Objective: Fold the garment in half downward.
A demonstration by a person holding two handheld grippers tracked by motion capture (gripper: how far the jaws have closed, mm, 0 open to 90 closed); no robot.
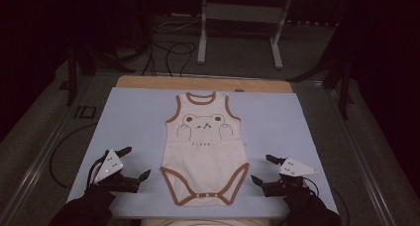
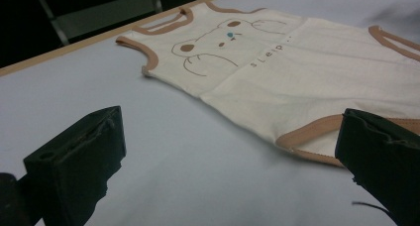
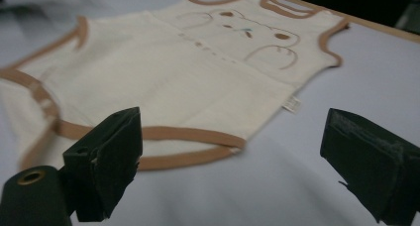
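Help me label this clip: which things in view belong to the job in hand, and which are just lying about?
In the job:
- cream sleeveless baby bodysuit with brown trim and bear print, flat on the pale blue mat
- left gripper, jaws open
- right gripper, jaws open

Lying about:
- black cables on the floor
- white metal stand beyond the table

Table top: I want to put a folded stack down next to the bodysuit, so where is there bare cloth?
Bare blue cover lies left of the bodysuit up to the far wooden edge, and likewise on its right. The near corners are crowded: the open left gripper and open right gripper flank the leg openings.
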